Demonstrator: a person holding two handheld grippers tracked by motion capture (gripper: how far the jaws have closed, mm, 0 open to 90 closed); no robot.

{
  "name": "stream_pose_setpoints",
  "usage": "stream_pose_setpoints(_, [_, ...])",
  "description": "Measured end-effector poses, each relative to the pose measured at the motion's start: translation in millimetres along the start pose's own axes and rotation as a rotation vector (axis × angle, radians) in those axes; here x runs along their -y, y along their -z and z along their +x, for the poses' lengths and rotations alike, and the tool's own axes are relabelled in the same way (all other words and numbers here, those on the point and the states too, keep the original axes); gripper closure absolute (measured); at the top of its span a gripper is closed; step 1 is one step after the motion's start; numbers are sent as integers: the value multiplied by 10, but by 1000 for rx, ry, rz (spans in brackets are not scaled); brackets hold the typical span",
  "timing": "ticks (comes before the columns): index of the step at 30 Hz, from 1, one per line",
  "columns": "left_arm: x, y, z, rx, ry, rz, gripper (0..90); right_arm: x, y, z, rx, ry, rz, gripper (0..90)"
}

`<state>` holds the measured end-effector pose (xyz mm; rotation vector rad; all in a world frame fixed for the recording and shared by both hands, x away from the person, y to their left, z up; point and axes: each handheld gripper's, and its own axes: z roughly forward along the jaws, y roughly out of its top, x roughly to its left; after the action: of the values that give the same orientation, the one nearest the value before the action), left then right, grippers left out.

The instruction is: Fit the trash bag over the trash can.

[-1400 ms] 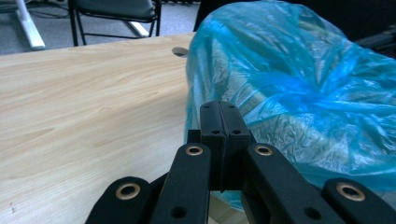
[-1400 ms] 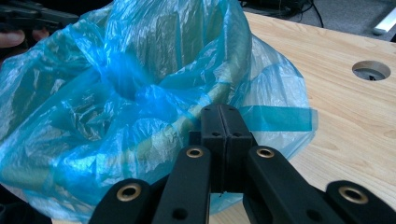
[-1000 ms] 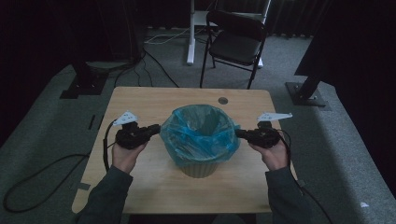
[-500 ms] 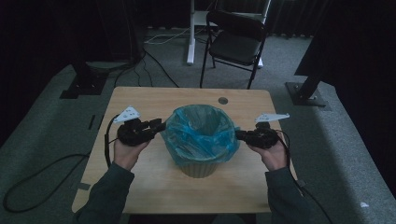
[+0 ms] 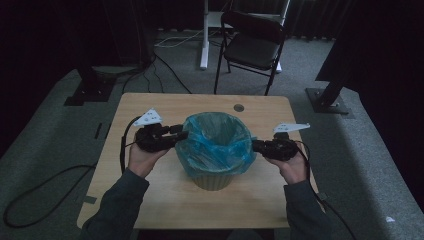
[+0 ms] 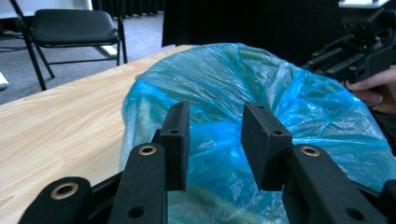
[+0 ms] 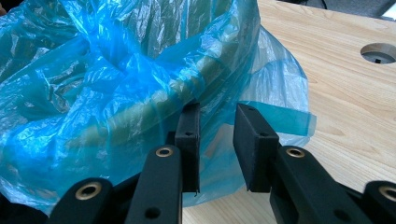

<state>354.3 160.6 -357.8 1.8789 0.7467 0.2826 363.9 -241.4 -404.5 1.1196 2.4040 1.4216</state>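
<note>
A small bin (image 5: 216, 172) lined with a blue plastic bag (image 5: 215, 142) stood near the middle of the wooden worktop (image 5: 150, 200). The left gripper (image 5: 176, 136) reached the bag's left rim, its jaws parted with blue film between them. The right gripper (image 5: 256, 146) met the right rim, jaws likewise apart beside the overhanging film. A black folding chair (image 5: 252, 45) stood beyond the worktop.

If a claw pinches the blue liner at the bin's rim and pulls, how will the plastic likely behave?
The blue liner looks thin and crinkled, so it would probably bunch and stretch rather than hold shape. Its glossy film may slip between the right claw pads. The bin looks light and might tip or slide on the table if pulled sideways.
</note>
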Motion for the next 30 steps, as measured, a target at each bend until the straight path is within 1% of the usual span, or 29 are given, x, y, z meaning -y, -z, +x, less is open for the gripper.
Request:
stream_pose_setpoints(4, [-48, -44, -20, 14, -28, 23, 617, 5, -4, 1, -5, 5, 2, 700])
stream_pose_setpoints(8, [-95, -89, -35, 17, -54, 46, 613, 12, -15, 2, -9, 10, 5, 691])
stream_pose_setpoints(13, [-169, -127, -49, 25, -77, 59, 613, 19, -26, -2, -11, 11, 10, 689])
stream_pose_setpoints(16, [-213, -161, -52, 41, -99, 87, 614, 19, -27, -1, -10, 12, 8, 688])
stream_pose_setpoints(19, [-250, -191, -51, 59, -114, 103, 619, 18, -23, -1, -12, 12, 8, 687])
stream_pose_setpoints(22, [-289, -219, -54, 67, -123, 114, 618, 20, -24, -4, -14, 11, 7, 687])
stream_pose_setpoints(25, [-342, -263, -70, 77, -138, 136, 618, 22, -31, -4, -16, 11, 9, 685])
stream_pose_setpoints(30, [-419, -334, -120, 84, -180, 169, 618, 21, -34, -5, -18, 12, 8, 684])
